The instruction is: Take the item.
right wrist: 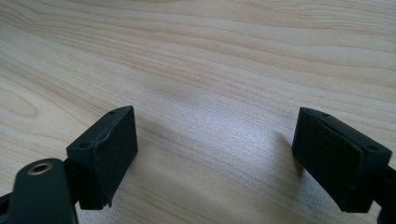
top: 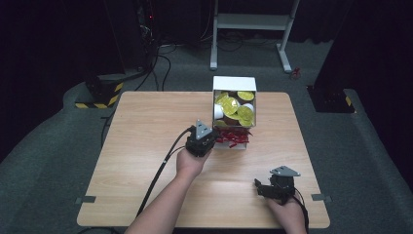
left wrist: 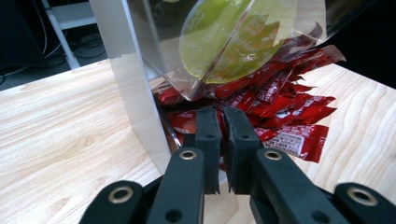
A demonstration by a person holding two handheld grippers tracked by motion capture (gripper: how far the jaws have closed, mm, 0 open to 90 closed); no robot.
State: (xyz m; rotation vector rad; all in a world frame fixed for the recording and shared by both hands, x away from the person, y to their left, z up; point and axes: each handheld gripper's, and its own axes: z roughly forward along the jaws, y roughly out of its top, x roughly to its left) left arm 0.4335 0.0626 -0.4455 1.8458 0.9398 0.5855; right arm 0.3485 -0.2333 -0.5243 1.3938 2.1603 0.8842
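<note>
Gripping: the left tool (left wrist: 223, 116) has its jaws nearly together, with only a thin slit between the pads; whether a red sachet is pinched between them I cannot tell, since the tips sit right against the heap.
Landmark: a white box (top: 234, 84) stands on the far half of the counter (top: 146, 126), its open front facing the person.
Red sachets (left wrist: 280, 112): a loose pile of shiny red packets spills out of the bottom front of the white box onto the wood; in the high view they lie as a red fringe (top: 233, 138) just in front of the box.
Yellow-green lids (top: 234, 109): round foil-topped cups fill the box above the sachets; in the left gripper view one shows as a large yellow-green disc (left wrist: 229, 42) behind a clear film, directly over the red pile.
Box wall (left wrist: 135, 93): the white side panel rises just to the left of the closed jaws in the left gripper view.
Left tool, place: in the high view it sits at the front left corner of the white box (top: 200, 139), touching the red fringe, held by a hand whose forearm comes from the bottom edge.
Right tool (top: 265, 189): well in front of the box and to its right, near the person's edge of the counter.
Right tool, state (right wrist: 210, 154): jaws spread wide, bare wood between them, nothing held.
</note>
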